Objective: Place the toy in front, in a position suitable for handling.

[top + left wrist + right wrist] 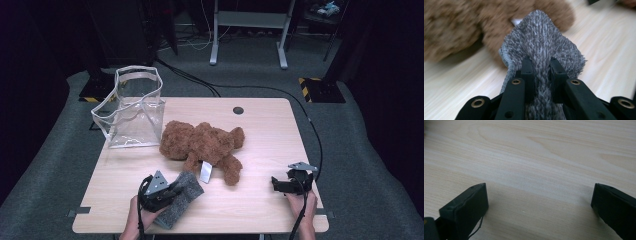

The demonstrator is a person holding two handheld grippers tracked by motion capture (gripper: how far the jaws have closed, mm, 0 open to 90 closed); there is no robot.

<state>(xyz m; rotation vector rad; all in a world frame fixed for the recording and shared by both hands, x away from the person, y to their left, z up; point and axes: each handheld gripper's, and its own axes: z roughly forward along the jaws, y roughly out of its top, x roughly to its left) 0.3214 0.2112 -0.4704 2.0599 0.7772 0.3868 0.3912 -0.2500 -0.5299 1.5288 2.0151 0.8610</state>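
Left gripper (167, 192): at the table's 7 o'clock, its jaws pinched on the grey fuzzy cloth (181, 200); in the left gripper view the cloth (541, 50) bunches up between the two black jaws.
Grey fuzzy cloth: near the table's front edge, its far end just beside the teddy bear (202, 145).
Teddy bear: lying at the centre of the wooden table (265, 135).
Clear bag (132, 107): standing at the table's 10 o'clock, just beside the bear's head.
Right gripper (290, 184): at the table's 5 o'clock, jaws spread wide over bare wood.

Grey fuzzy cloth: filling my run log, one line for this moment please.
left tool: shut on grey fuzzy cloth | right tool: open, idle | brown plush bear: lying mid-table
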